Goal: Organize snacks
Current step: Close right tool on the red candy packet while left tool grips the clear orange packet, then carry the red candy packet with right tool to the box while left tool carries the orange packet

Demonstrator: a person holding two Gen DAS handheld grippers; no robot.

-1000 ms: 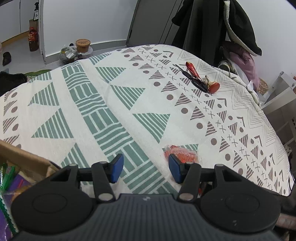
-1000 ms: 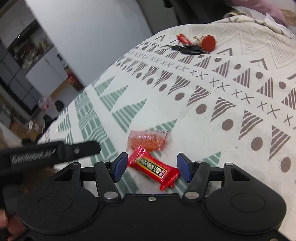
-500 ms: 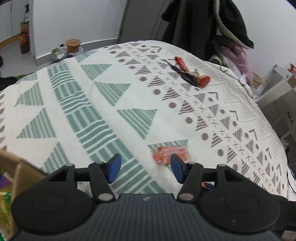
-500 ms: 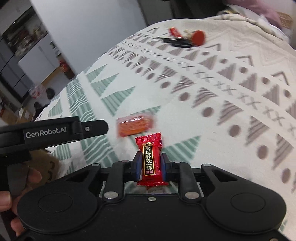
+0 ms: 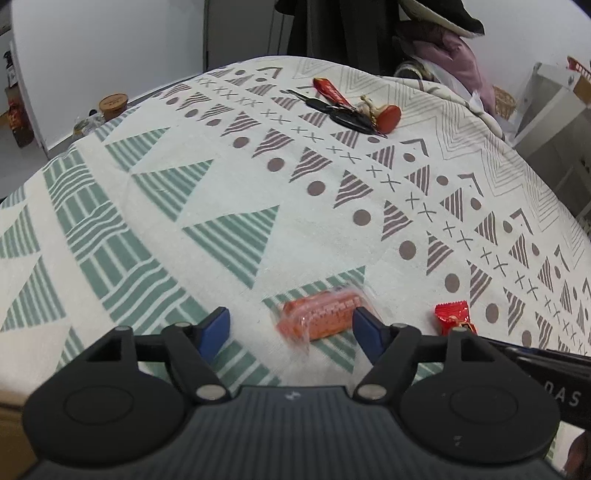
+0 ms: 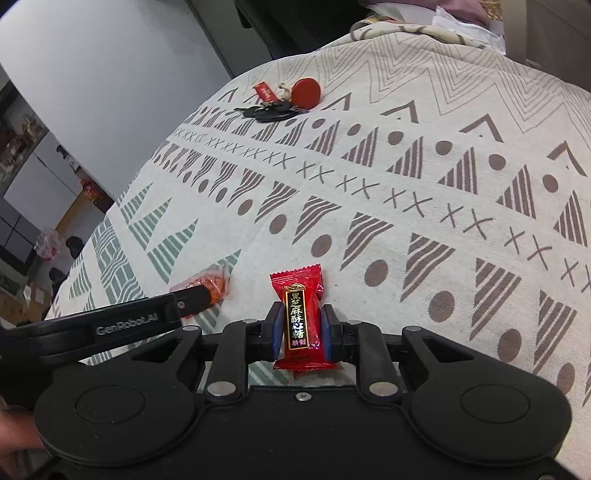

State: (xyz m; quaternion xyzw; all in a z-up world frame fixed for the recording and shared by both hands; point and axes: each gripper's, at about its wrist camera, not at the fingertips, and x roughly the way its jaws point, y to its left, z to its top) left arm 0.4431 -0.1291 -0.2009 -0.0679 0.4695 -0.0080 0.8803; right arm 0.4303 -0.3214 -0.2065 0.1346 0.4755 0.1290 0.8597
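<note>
An orange snack in a clear wrapper [image 5: 319,319] lies on the patterned tablecloth [image 5: 229,177]. My left gripper [image 5: 291,328] hovers just over it with its jaws opening; the snack sits between the blue pads, nearer the right one, and neither pad presses it. My right gripper [image 6: 301,334] is shut on a red wrapped candy [image 6: 300,321] with gold Chinese lettering, held upright above the cloth. That candy's top [image 5: 453,315] shows at the right of the left wrist view. From the right wrist view the orange snack [image 6: 207,286] is half hidden behind the left gripper's finger.
A bunch of black keys [image 5: 345,114] with a red tag and a red round fob [image 5: 388,118] lies at the far side of the table. A jar [image 5: 112,105] stands on the floor past the left edge. Dark clothing [image 5: 332,29] hangs behind the table.
My right gripper closed on the red candy and lifted it off the cloth. My left gripper moved right over the orange snack and widened its jaws around it.
</note>
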